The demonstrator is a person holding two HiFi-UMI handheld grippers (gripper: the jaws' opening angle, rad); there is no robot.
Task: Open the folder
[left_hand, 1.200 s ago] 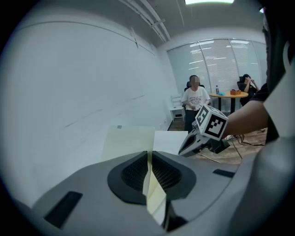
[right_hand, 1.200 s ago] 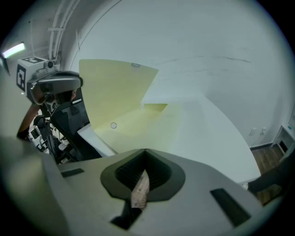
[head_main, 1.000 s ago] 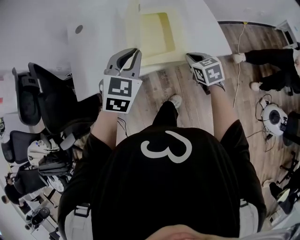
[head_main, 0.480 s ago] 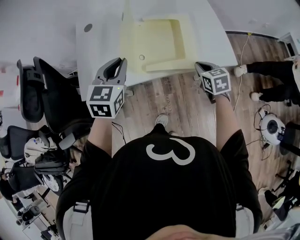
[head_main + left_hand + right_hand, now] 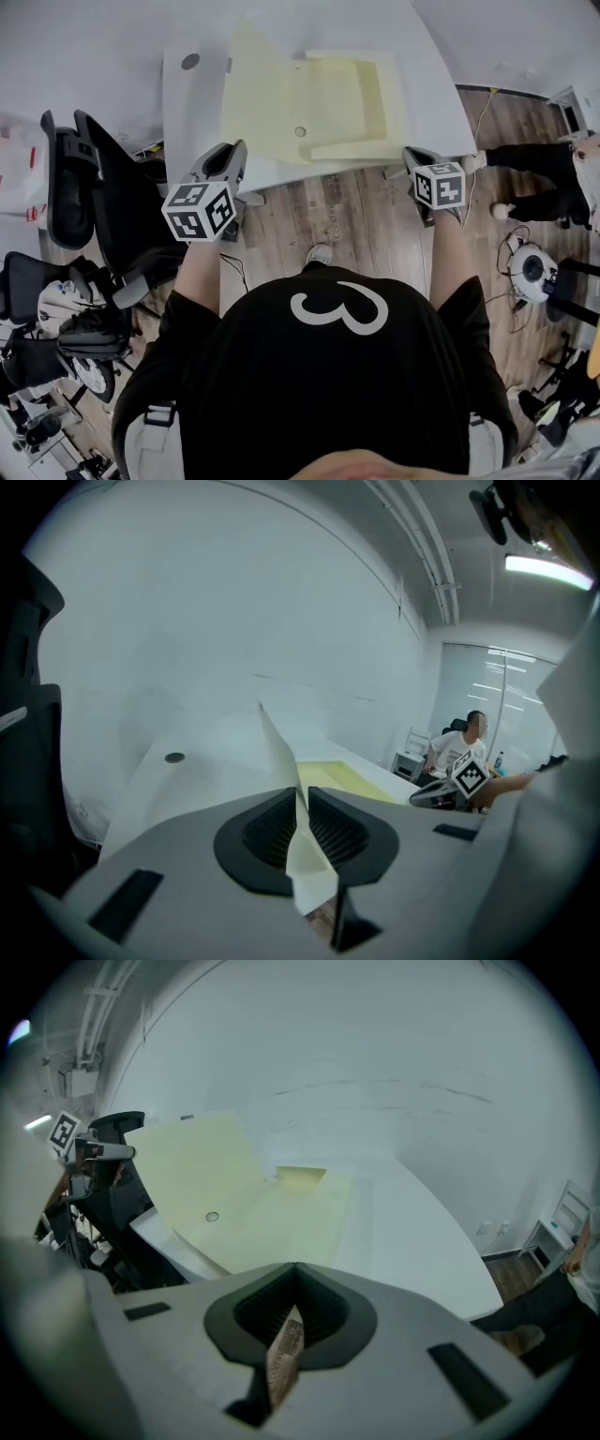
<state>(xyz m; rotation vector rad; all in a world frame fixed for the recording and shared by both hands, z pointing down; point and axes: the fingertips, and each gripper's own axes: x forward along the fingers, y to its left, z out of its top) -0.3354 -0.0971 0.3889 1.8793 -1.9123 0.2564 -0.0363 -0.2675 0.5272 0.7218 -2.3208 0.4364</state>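
Clamped on the yellow cover (image 5: 279, 747) of the folder (image 5: 319, 103) with left gripper (image 5: 302, 806), sheet rising just ahead; pinched narrow, empty, at right gripper (image 5: 292, 1305); folder spread ahead-left on table (image 5: 427, 89).

White figure "3" (image 5: 339, 309) on my black shirt (image 5: 281, 403). Square black-and-white markers, unreadable as text, on my left gripper (image 5: 236, 152) and right gripper (image 5: 412, 155).
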